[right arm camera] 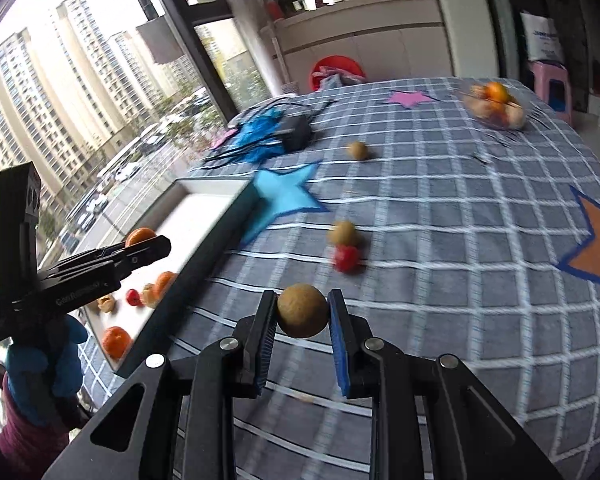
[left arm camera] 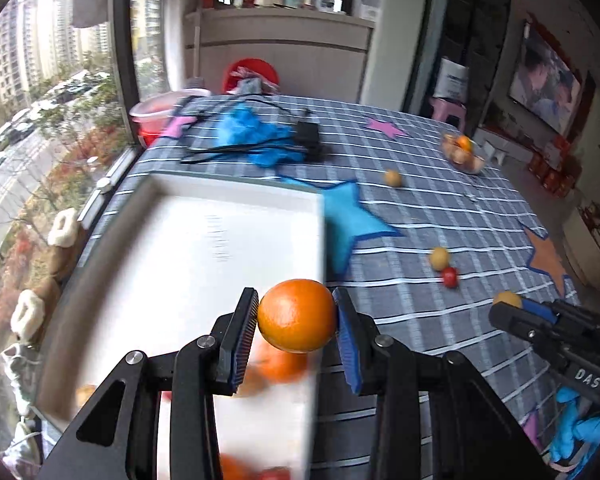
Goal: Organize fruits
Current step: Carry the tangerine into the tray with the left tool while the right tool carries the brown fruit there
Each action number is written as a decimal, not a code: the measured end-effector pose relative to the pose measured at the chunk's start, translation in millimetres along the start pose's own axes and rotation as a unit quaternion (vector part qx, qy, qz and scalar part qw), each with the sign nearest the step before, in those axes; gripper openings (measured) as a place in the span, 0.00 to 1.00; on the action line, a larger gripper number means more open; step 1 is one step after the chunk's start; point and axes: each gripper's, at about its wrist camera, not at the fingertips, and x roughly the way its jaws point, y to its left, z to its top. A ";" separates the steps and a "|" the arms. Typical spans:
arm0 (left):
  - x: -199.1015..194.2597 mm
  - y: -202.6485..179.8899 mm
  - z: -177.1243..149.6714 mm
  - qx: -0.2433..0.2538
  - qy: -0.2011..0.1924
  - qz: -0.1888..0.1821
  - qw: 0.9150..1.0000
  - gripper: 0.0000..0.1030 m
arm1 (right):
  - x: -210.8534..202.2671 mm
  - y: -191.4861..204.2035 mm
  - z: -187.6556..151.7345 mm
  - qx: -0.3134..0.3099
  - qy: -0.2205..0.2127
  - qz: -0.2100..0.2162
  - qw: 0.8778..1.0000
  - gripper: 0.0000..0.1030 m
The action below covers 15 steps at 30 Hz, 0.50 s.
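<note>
**Two fruits held above the checked table**

Over the right edge of the white tray (left arm camera: 204, 248), the left gripper (left arm camera: 297, 316) is clamped on an orange (left arm camera: 297, 315), both pads pressed against its sides; the fruit hangs above the tray's rim. From the right wrist view, the tray has a dark raised wall, and several small oranges and a red fruit lie at its near end, leaving most of its white floor bare. Right of the tray, open cloth runs past a blue star patch (right arm camera: 284, 196) to a loose pair, a tan fruit (right arm camera: 343, 233) touching a red fruit (right arm camera: 346, 258), with another tan one (right arm camera: 357, 149) farther off. Nearer, the right gripper (right arm camera: 302, 311) is closed narrowly on a round brown fruit (right arm camera: 302, 310), lifted clear of the cloth.

The orange is smooth, glossy and evenly coloured; the brown fruit is dull and speckled.

The table (left arm camera: 440, 208) wears a grey cloth with white checks and star patches. A glass bowl (right arm camera: 496, 106) of fruit stands at the far right, black cables (left arm camera: 260, 144) and blue cloth at the far left. A large window shows apartment towers.
</note>
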 end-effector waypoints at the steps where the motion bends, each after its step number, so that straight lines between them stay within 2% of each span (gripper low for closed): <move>1: -0.2 7.8 -2.4 -0.004 -0.002 0.006 1.000 0.40 | 5.5 9.8 3.1 -0.008 0.003 0.003 1.000 0.26; 6: 3.9 44.6 -14.9 -0.028 -0.001 0.032 0.999 0.40 | 37.8 54.7 13.2 -0.045 0.021 0.015 0.999 0.26; 15: 12.1 72.5 -25.7 -0.035 -0.005 0.053 0.998 0.40 | 88.6 103.8 22.6 -0.087 0.054 0.010 0.995 0.26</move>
